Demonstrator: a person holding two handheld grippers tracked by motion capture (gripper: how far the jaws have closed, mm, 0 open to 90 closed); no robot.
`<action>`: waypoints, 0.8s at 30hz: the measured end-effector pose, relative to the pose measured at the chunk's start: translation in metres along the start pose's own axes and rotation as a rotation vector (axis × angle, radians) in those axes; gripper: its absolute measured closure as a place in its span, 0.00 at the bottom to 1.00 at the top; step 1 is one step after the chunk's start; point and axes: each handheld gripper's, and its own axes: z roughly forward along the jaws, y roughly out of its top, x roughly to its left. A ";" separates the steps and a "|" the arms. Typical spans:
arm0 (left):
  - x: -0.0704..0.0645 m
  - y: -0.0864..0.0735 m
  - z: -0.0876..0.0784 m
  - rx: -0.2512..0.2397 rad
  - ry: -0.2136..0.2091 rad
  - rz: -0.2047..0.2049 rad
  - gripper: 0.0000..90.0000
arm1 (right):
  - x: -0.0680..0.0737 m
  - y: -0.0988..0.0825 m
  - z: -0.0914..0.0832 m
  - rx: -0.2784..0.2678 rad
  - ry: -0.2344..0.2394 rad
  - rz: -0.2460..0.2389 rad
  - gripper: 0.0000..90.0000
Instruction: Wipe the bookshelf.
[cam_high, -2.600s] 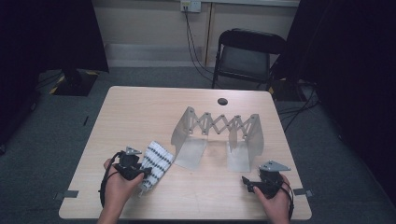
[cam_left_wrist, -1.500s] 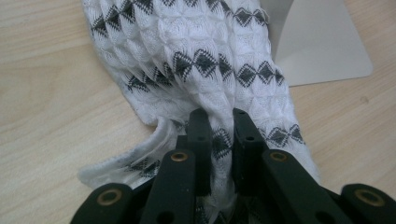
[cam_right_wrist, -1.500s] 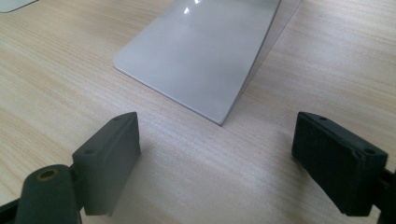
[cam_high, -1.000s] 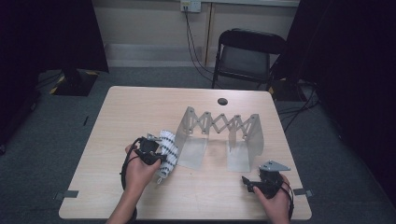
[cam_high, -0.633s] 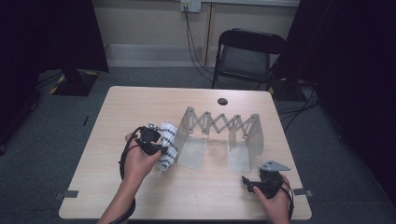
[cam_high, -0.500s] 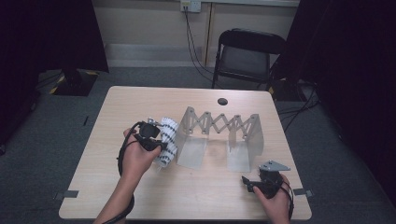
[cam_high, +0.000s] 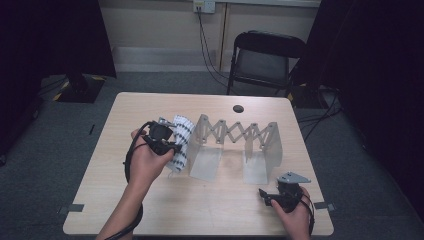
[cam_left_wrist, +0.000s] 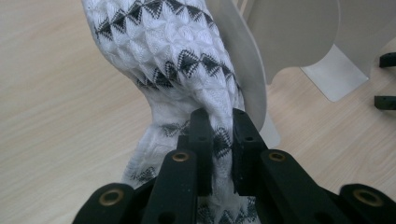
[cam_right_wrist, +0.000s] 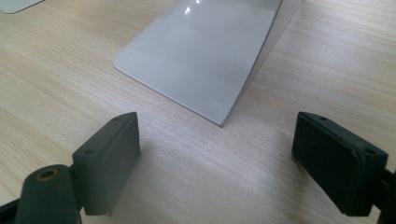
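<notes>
A dim room with grey carpet surrounds a light wooden table (cam_high: 150, 210); a black folding chair (cam_high: 265, 60) stands beyond its far edge under a wall socket (cam_high: 204, 6) with hanging cables. A small round dark thing (cam_high: 238, 108) lies near the table's far edge.

Mid-table stands a grey accordion rack (cam_high: 235, 142), its scissor lattice joining two upright end panels with flat feet running toward the near side. Its left panel is just beside the white cloth with black zigzag bands (cam_high: 180, 140), which hangs off the table at the rack's left end.

The left gripper (cam_high: 162, 140) holds that cloth from the near-left side, the hand (cam_high: 147, 162) behind it. The left gripper view brings the grip close: the two black jaws are nearly together, pinching a gathered fold of the patterned knit (cam_left_wrist: 177, 60), with the rack's curved panel edge (cam_left_wrist: 247, 70) right behind the cloth, touching or almost so.

The right gripper (cam_high: 280, 195) rests low at the table's near-right, well apart from the cloth. In the right gripper view its jaws stand wide with bare wood between them, and the rack's right foot plate (cam_right_wrist: 201, 51) lies just ahead.
</notes>
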 end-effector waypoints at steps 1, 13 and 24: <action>0.000 -0.003 0.004 0.001 -0.003 -0.007 0.90 | 0.000 0.000 0.000 0.000 0.000 0.000 0.16; 0.007 -0.038 0.048 0.047 -0.036 -0.060 0.90 | 0.000 0.000 0.000 -0.001 0.000 -0.002 0.16; 0.010 -0.058 0.077 0.075 -0.039 -0.090 0.90 | 0.000 0.000 0.000 -0.001 0.001 -0.003 0.16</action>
